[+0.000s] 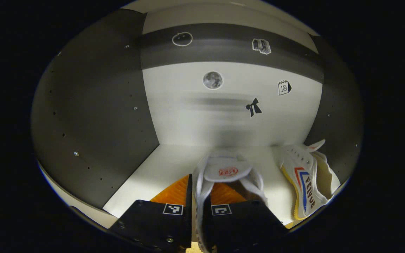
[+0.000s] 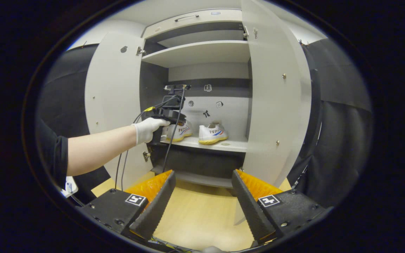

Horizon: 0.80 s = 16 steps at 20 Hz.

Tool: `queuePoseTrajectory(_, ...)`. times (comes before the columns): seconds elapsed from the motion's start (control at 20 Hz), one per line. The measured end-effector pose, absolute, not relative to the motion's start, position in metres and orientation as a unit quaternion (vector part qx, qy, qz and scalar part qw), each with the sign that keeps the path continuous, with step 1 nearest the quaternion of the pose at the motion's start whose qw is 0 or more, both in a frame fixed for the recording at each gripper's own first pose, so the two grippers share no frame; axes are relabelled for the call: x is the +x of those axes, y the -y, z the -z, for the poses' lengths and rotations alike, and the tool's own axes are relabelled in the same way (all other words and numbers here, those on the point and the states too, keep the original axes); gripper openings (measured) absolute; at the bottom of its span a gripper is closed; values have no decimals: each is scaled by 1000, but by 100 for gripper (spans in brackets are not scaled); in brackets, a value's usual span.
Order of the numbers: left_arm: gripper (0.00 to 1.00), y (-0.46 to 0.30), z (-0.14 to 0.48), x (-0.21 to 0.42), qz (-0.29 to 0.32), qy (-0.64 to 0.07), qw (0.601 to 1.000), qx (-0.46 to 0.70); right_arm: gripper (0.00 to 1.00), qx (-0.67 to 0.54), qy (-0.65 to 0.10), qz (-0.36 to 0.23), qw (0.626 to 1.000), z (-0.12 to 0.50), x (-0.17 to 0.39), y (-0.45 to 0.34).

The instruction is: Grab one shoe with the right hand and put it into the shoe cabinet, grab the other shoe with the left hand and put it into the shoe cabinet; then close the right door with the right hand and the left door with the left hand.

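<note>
White canvas shoe (image 1: 220, 175), red tongue logo

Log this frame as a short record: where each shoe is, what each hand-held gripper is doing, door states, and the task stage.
first shoe: resting on the cabinet shelf, right side
second shoe: on the same shelf, pinched at its heel rim
left hand-held gripper: inside the cabinet, shut on the second shoe
right hand-held gripper: outside the cabinet, open, holding nothing
left door: open
right door: open
stage: both shoes on the shelf, second not yet released, doors not yet closed
</note>
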<state>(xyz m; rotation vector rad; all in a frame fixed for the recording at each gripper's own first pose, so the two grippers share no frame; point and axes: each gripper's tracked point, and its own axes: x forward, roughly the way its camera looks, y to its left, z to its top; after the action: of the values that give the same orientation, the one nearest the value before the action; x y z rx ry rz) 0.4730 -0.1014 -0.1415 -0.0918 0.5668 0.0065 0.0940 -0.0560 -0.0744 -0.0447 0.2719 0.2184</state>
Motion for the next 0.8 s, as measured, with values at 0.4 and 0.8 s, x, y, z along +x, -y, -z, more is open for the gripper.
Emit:
queuePoseTrajectory(0.4,79,106,82,445,18,-194,980,-49,100,-19,-120,-99,988,65,94,56)
queuePoseTrajectory(0.8,98,99,6,368,20,-88,995,-36,100,-1,-96,-90,991,48,91,55)
